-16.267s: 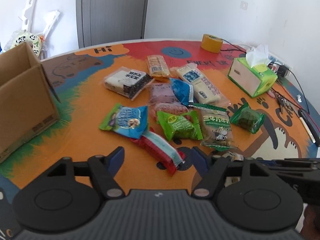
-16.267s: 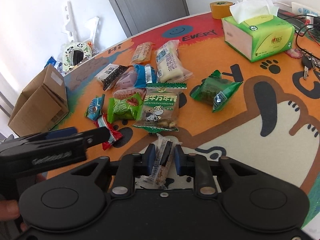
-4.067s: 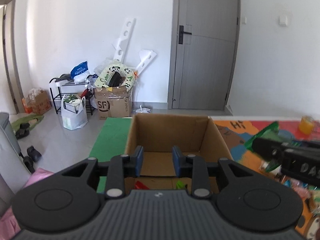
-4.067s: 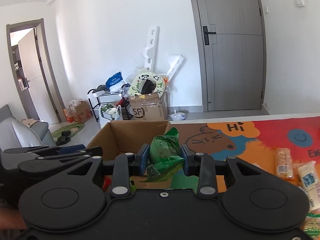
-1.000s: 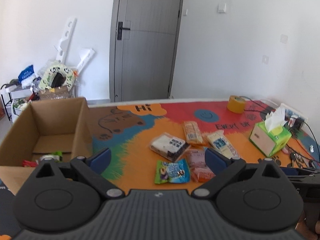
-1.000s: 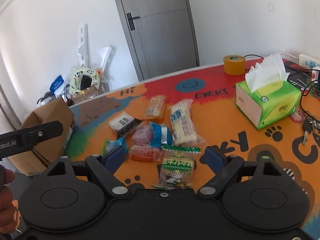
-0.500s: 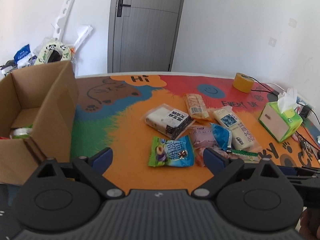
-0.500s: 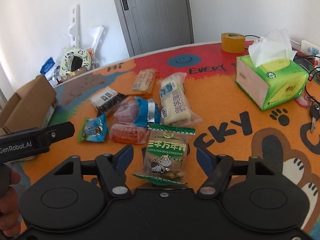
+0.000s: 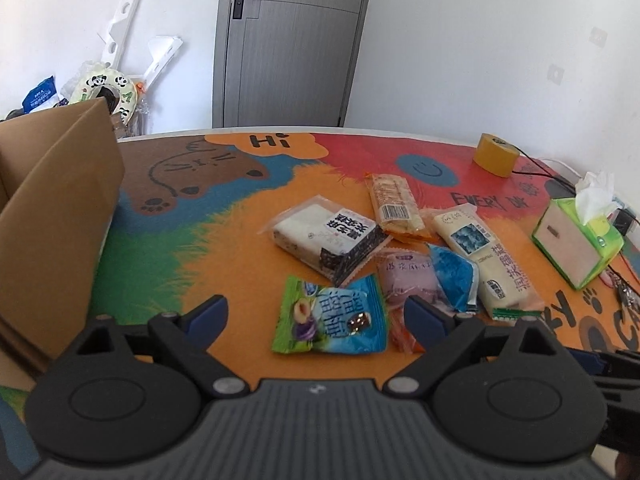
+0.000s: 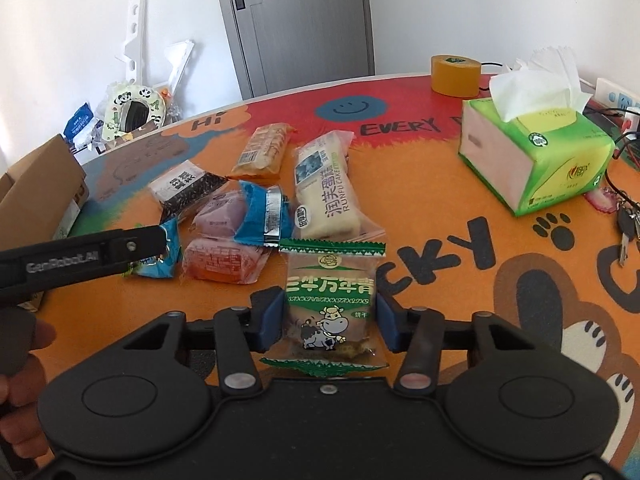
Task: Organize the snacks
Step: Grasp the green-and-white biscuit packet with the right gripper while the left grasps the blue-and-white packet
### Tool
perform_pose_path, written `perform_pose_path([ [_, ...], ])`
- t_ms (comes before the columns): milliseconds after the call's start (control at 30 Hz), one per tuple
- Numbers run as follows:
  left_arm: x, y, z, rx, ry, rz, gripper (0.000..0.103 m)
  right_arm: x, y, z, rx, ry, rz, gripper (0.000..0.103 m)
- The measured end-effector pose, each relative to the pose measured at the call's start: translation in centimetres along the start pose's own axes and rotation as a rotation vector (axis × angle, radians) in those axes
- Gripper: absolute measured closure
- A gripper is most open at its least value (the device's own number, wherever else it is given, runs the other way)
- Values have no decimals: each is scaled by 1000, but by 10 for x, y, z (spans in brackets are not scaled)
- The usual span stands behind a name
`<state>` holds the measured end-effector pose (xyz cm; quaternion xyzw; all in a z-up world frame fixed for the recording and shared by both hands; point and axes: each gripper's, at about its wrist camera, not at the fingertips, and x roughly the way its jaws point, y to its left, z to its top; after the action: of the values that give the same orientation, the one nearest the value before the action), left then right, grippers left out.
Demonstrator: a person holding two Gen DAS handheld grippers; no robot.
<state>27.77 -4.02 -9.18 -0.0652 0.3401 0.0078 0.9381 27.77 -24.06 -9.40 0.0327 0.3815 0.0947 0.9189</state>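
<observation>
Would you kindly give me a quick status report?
Right gripper jaws closing around green-edged cow biscuit packet. Left gripper open above blue-green candy bag. Nothing blocking.

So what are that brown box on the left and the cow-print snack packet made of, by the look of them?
The brown box looks like plain corrugated cardboard: matt, tan, with folded flaps and a raw edge. The cow-print snack packet seems to be thin plastic film, clear in parts and glossy, with zigzag-cut green sealed ends. It lies between the fingers of the right gripper, whose jaws have just been closing.
</observation>
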Motion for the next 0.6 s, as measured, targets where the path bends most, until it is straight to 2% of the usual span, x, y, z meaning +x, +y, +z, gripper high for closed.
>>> perform_pose_path([
  [433,25,-11,0,23,12,67,8,3,-3,3,10,-10,-19,53],
  [600,24,-10,-7,75,9,93,22,5,3,2,5,-21,-48,52],
])
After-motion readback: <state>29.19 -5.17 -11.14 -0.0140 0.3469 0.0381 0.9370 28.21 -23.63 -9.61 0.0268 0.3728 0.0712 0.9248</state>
